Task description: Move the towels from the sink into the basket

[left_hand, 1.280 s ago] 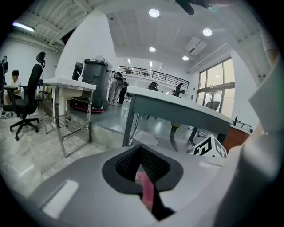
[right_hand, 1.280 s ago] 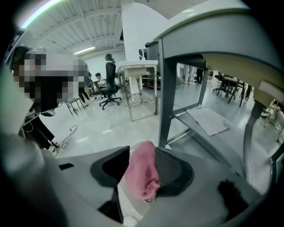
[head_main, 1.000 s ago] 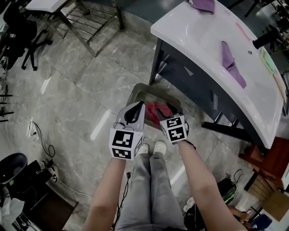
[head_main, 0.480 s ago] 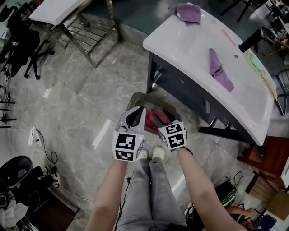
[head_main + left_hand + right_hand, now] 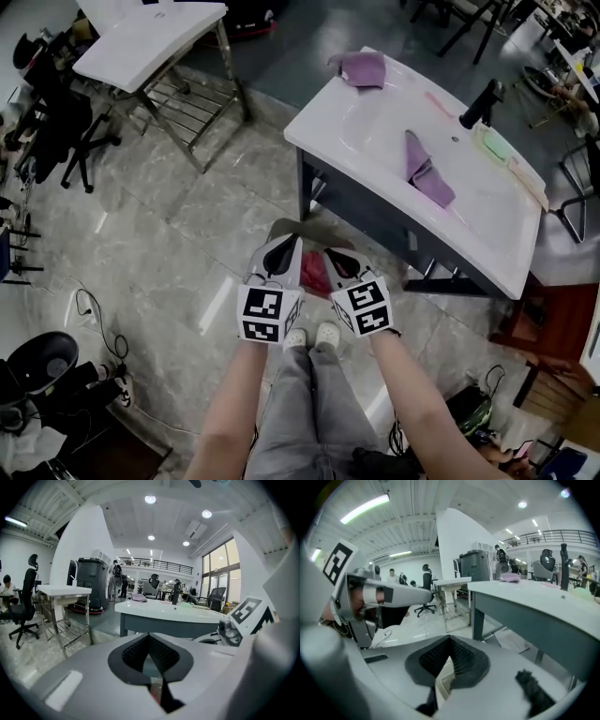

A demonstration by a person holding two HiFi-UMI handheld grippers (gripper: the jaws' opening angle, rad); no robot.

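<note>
Where the glossy sink [image 5: 375,127] dips, a purple towel [image 5: 424,174] lies crumpled.

The sink [image 5: 375,141] is white on a dark grey frame; the basin towel [image 5: 424,173] and the corner towel [image 5: 361,67] are both purple; the third towel [image 5: 315,274] is red; the tap [image 5: 482,101] is black; the floor [image 5: 187,216] is veined grey marble; the left gripper [image 5: 281,246] and right gripper [image 5: 334,255] are pale grey with black pads, and their cubes carry black-and-white square markers.

light: bright, ceiling lamps [image 5: 150,499] | floor [image 5: 216,305] glare | gripper views fisheye (dark corners) | fg blurry
</note>
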